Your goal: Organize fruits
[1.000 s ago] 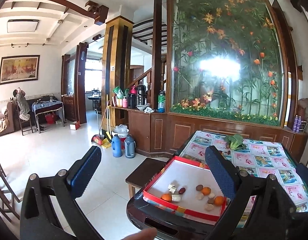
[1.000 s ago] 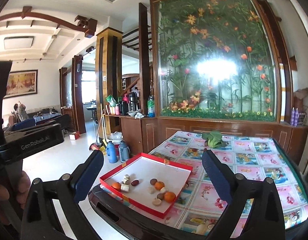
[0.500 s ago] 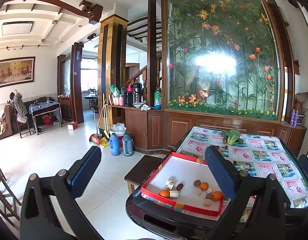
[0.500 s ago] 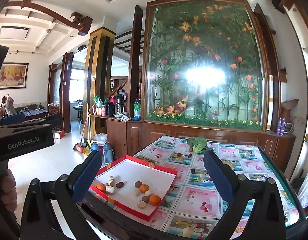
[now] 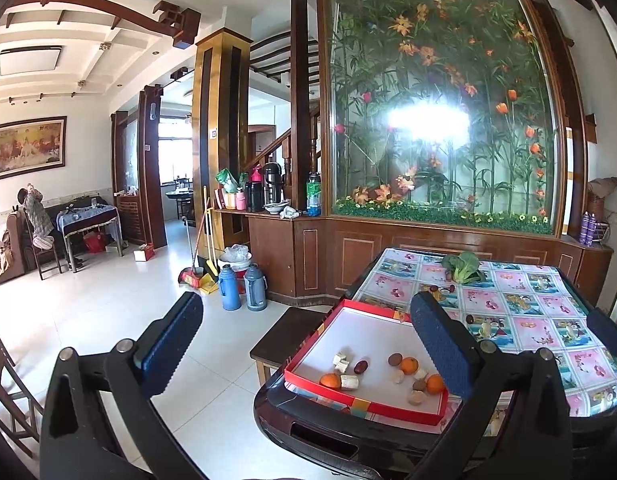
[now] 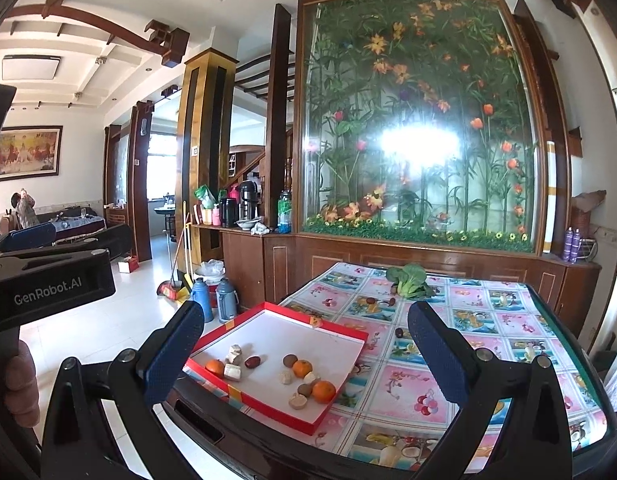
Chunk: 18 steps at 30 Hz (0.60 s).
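Note:
A red-rimmed tray (image 5: 372, 332) (image 6: 292, 332) with a white floor lies at the near corner of the table. In it are three oranges (image 5: 409, 365) (image 6: 302, 368), a dark date (image 5: 360, 366) (image 6: 252, 361), brown round fruits and several pale chunks. Loose dates (image 5: 469, 319) (image 6: 399, 332) lie on the cloth beyond the tray. My left gripper (image 5: 304, 344) is open and empty, held in the air short of the table. My right gripper (image 6: 306, 354) is likewise open and empty, above the table's near edge.
The table (image 6: 448, 360) has a floral cloth and a dark rim. A leafy green vegetable (image 5: 462, 266) (image 6: 408, 278) lies at its far side. A low wooden stool (image 5: 288, 332) stands left of it. A hand (image 6: 20, 384) holds the left gripper's black housing (image 6: 48, 284). Flasks (image 5: 244, 290) stand on the floor.
Both grippers stay open and empty. The right view has swung slightly and drawn a little nearer the table. The left view has barely shifted; a fingertip at its bottom edge is gone.

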Motion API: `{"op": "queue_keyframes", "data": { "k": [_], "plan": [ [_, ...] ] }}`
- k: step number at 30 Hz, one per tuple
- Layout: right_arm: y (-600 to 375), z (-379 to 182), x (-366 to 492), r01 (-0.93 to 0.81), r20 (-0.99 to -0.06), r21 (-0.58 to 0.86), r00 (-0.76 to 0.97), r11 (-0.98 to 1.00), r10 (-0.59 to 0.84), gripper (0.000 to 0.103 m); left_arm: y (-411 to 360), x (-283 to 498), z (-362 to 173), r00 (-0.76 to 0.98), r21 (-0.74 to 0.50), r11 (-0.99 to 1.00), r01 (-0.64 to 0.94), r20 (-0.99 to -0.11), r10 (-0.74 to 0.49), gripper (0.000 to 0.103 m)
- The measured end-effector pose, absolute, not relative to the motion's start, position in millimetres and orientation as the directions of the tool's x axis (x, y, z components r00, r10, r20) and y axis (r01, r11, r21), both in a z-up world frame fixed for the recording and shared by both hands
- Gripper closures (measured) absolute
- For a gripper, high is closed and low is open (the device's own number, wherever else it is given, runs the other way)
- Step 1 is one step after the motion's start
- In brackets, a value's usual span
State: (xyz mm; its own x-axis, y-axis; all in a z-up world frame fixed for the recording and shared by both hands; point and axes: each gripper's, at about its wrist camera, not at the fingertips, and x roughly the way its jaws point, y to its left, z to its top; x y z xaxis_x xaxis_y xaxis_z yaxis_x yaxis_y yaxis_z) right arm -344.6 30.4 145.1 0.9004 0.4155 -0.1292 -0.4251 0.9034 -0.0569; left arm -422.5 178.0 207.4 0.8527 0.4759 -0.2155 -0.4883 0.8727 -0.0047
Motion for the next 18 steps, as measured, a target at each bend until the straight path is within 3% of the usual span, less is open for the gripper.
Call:
{"op": "queue_keyframes", "data": {
  "k": [18],
  "plan": [
    [39.0, 142.2, -347.1, -0.435, -0.150, -0.078, 0.895, 0.897, 0.421, 0.001, 176.1, -424.4, 191.1, 0.858, 0.008, 0.883, -0.468, -0.236, 0.457, 0.000]
  ]
}}
